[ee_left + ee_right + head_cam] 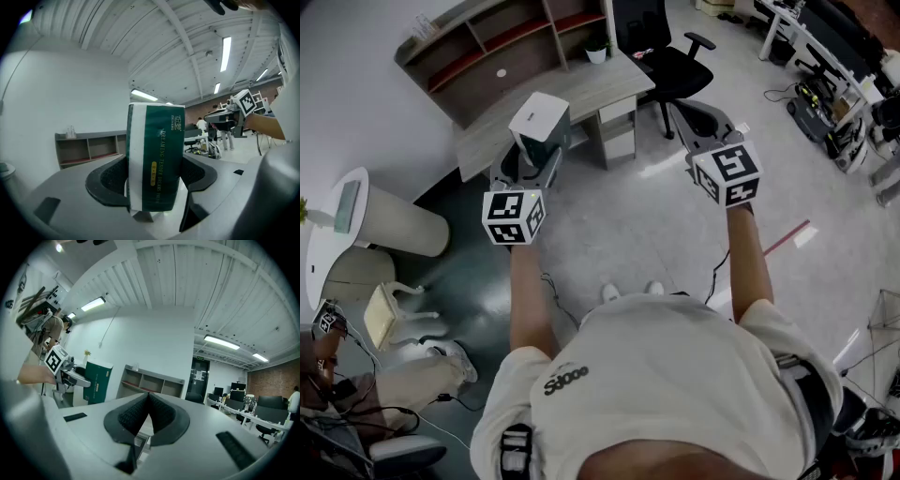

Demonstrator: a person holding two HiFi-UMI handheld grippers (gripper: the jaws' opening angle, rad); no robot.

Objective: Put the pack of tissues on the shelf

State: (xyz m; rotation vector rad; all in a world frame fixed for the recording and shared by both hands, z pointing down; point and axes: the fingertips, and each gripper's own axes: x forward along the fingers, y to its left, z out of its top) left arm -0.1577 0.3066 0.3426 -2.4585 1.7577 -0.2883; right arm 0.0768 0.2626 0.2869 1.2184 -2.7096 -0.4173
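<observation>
The green-and-white plastic-wrapped pack of tissues [157, 159] is held upright between the wide-set jaws of the left gripper [528, 161]. The right gripper [146, 416] is carried empty, jaws pressed together. The brown wooden shelf [502, 42] stands well ahead, on a grey desk [581, 89]. The soft pack could slip or tip if the grip were eased before a compartment is reached.
</observation>
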